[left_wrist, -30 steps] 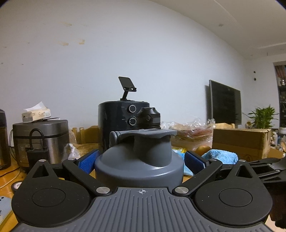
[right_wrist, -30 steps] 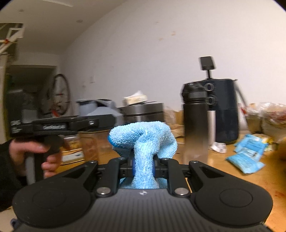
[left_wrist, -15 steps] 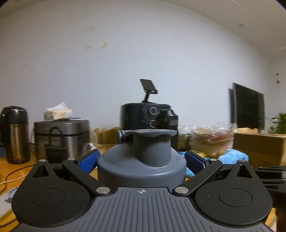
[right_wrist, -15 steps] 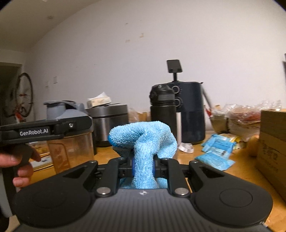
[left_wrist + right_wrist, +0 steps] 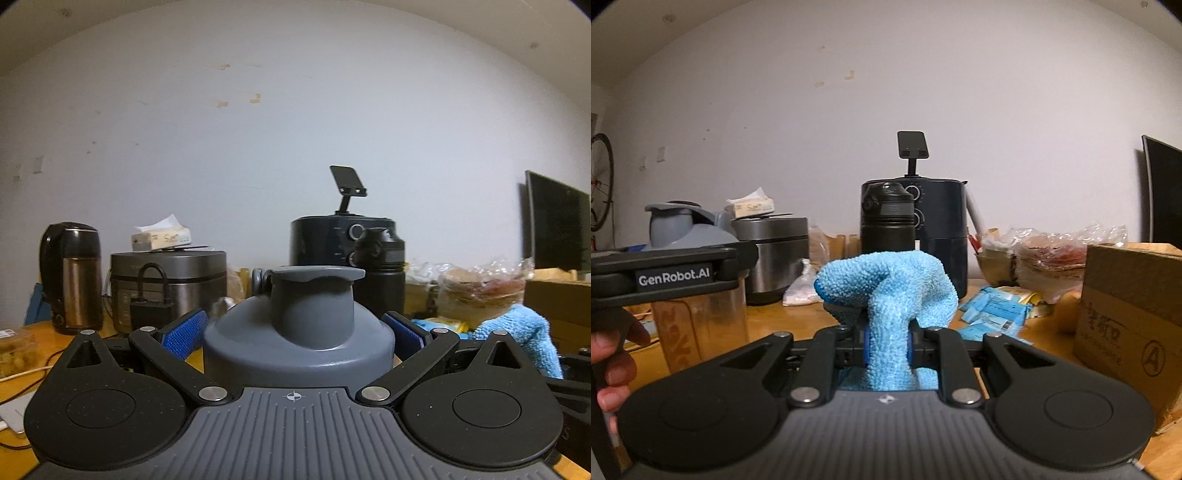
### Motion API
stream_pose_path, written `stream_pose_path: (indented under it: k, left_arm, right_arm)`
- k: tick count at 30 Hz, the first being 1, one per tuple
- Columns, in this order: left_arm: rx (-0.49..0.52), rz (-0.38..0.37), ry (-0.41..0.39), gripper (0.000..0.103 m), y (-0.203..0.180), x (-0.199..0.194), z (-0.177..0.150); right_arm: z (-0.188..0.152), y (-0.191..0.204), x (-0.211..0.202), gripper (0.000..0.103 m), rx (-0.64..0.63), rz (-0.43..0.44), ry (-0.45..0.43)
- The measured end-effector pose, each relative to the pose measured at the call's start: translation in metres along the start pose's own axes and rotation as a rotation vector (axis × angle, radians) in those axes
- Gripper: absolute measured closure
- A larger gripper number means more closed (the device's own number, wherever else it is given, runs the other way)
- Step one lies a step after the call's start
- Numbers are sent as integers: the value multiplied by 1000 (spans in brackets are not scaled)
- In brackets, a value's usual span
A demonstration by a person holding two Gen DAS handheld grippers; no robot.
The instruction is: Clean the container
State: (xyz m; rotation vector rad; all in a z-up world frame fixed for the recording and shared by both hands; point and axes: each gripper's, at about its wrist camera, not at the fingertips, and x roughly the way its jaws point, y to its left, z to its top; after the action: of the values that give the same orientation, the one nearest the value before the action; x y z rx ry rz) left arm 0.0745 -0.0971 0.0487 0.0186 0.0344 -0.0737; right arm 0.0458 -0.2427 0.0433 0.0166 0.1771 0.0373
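Both tools ready, wiping not begun: left hand-held gripper [image 5: 295,332] clamped around grey-lidded clear plastic container [image 5: 299,332]; right hand-held gripper [image 5: 886,347] pinching fluffy light-blue microfibre cloth [image 5: 886,291], apart from container.

Two wrist views — level, close, both facing air fryer [image 5: 341,242]

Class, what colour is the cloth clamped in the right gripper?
Light blue; the cloth shows best in the right wrist view.

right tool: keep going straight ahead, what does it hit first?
Probably the black bottle, directly beyond the cloth the right tool is clamped on; the air fryer stands just behind. Depth is unclear, so the gap is a guess.
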Motion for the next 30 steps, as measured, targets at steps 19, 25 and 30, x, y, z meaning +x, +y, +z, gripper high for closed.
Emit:
stream_pose_path:
  k: [19, 25, 30]
  left_arm:
    - [34, 48, -1, 9, -11, 0, 4]
    - [33, 8, -1, 9, -5, 0, 3]
    - [32, -54, 1, 9, 1, 1, 3]
  right_arm:
    - [1, 1, 4, 89, 4, -13, 9]
    - [0, 1, 4, 89, -6, 4, 13]
    - [-1, -1, 5, 89, -6, 54, 19]
